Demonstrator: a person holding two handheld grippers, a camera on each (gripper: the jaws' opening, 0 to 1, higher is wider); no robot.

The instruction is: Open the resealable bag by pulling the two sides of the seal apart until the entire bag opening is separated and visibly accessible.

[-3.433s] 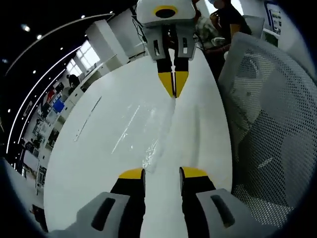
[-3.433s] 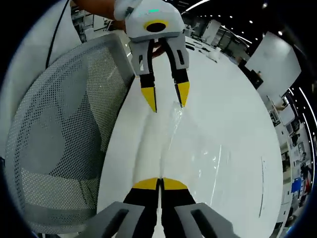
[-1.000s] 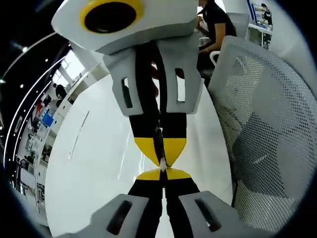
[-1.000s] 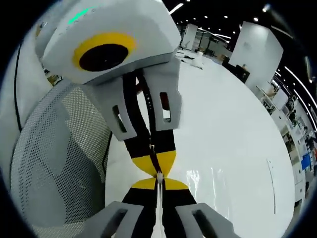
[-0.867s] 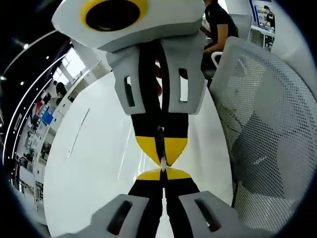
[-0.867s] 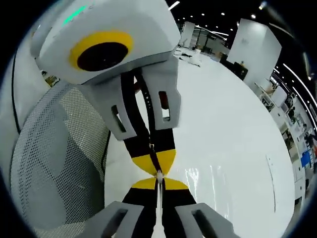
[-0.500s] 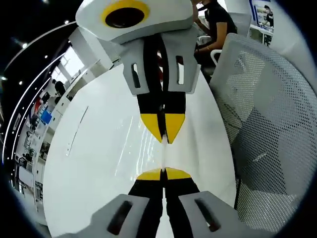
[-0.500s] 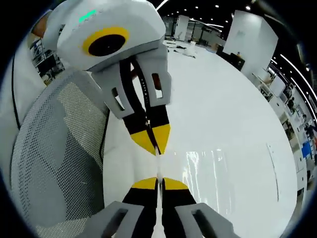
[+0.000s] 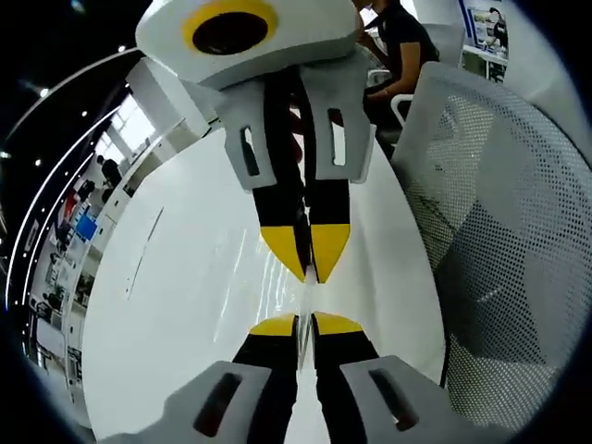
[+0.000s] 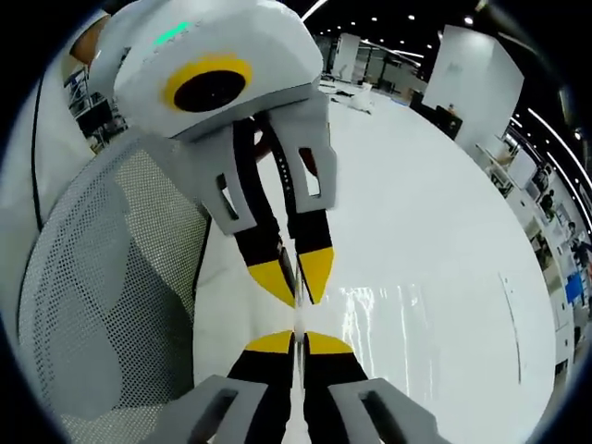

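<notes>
Since half a second ago my two grippers have edged slightly closer, tip facing tip; my left gripper (image 9: 302, 324) has its jaws pressed together on the clear resealable bag (image 9: 303, 298) just ahead of it; my right gripper (image 10: 297, 340) is likewise clamped on the bag's edge; the film trails beyond my tips over the white table (image 10: 435, 231); a mesh chair (image 9: 504, 240) stands beside it.

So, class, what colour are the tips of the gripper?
Yellow on black, clearest on the left gripper in the left gripper view.
</notes>
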